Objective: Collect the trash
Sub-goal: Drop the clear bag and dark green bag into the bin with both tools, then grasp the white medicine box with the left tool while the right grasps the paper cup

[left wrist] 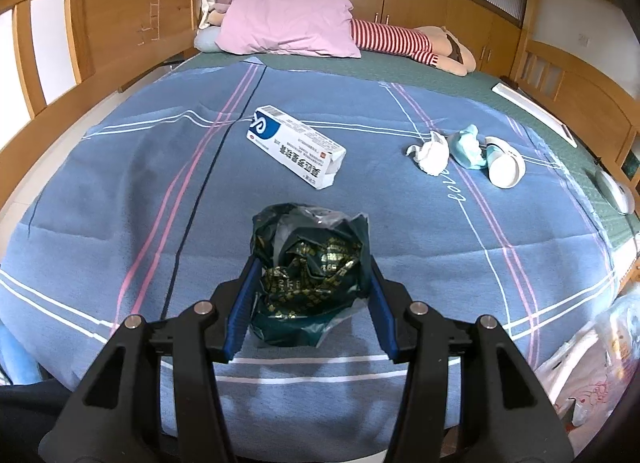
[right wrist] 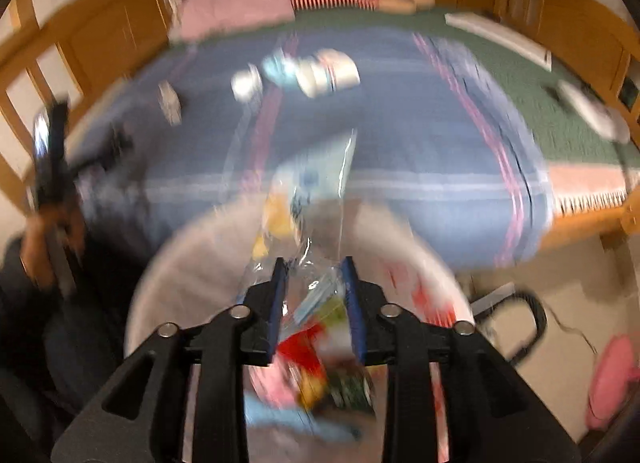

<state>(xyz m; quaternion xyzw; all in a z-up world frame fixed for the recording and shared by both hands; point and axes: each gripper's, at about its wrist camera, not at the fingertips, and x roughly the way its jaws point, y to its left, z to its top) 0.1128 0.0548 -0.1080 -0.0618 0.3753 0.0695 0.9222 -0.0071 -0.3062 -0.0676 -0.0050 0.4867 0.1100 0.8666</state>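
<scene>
A bed (left wrist: 120, 191) under a blue blanket with pink and white stripes fills a wood-panelled room. The left tool (left wrist: 312, 291) has its blue pads against both sides of a crumpled dark green bag (left wrist: 308, 259) with gold print, pinching it. Beyond it lies a white-and-blue carton (left wrist: 294, 145) with unreadable print; to its far right, a white tissue wad (left wrist: 430, 153), teal scrap and white cup. "love" is stitched on the blanket. The right tool (right wrist: 314, 277), blurred, straddles a clear wrapper (right wrist: 308, 199) above a white bag (right wrist: 192, 263); contact unclear.
</scene>
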